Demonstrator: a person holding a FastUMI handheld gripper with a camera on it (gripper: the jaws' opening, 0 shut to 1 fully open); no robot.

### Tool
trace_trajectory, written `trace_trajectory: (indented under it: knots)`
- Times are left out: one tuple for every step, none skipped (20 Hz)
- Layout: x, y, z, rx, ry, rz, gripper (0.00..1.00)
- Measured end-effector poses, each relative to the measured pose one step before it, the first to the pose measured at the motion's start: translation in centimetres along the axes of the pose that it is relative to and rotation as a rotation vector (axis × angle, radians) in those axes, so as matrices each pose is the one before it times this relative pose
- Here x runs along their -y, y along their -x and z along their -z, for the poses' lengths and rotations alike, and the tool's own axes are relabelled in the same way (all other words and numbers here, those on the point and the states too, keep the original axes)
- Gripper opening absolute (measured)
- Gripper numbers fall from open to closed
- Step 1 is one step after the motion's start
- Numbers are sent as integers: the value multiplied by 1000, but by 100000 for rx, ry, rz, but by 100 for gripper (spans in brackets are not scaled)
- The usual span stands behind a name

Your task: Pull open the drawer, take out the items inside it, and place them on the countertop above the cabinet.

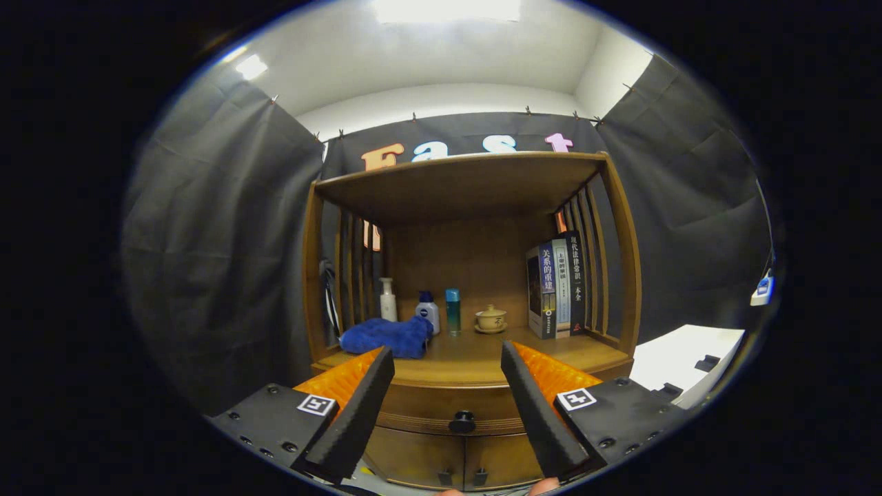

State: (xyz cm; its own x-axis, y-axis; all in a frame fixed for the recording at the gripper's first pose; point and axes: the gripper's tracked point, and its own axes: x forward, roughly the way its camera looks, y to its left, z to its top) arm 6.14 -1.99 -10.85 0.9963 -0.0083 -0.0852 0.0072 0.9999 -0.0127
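Closed wooden drawer (441, 406), dark knob (462, 421), beneath countertop (475, 358).

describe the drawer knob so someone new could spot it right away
Start at the wooden cabinet and drop below its countertop to the closed drawer. The drawer knob sits at its middle, between the open gripper's fingers. It is one round dark knob; the doors below carry small paired handles.
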Motion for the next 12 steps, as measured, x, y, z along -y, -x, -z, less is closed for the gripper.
trace_trajectory:
  knots:
    - [306, -443, 1574, -2068, 420, 1376, 100]
    - [-82, -479, 1623, -2587, -824, -162, 100]
    - [-293, -475, 1718, -2794, -1245, -950, 100]
    - [-47, -681, 1414, -2127, -1155, -354, 100]
    - [428, -729, 1297, -1770, -1092, 953, 100]
    - [427, -741, 1290, -1794, -521, 1137, 100]
    - [220, -919, 1254, -2173, -486, 872, 100]
    - [46, -782, 966, -2248, -38, 75, 100]
    - [-182, -577, 687, -1374, 555, 76, 100]
    - [-81, -669, 691, -768, 984, 280, 100]
    - [38, -688, 666, -530, 806, 572, 100]
    - [152, -730, 739, -825, 524, 969, 100]
